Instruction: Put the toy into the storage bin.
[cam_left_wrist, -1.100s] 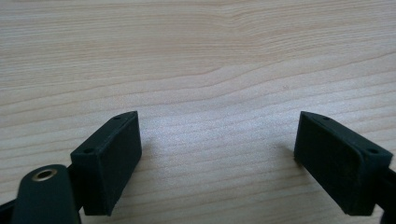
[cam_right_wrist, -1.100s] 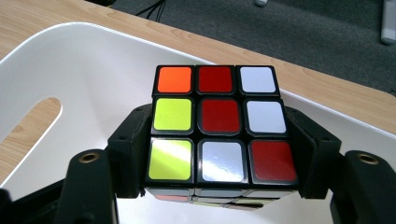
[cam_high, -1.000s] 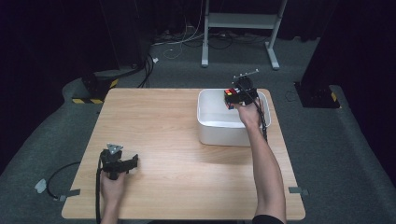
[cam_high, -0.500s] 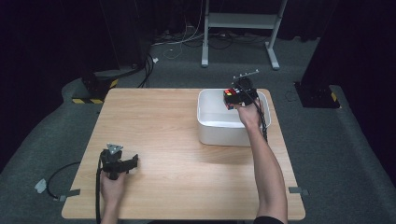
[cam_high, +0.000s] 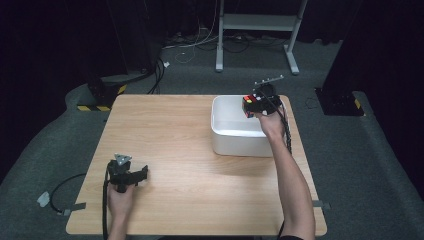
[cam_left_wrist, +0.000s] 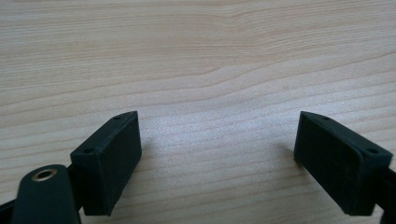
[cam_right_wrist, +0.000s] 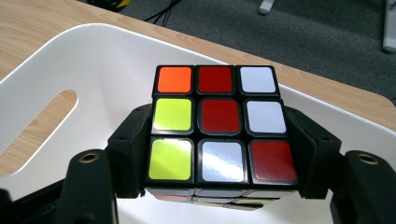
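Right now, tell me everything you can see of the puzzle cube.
The puzzle cube is a three-by-three twisting cube of glossy black plastic with coloured stickers. The facing side is scrambled: orange, red, white; yellow-green, red, white; yellow-green, white, red. The right tool clamps it on two opposite sides, holding it roughly level in the air over the white bin, clear of its floor.
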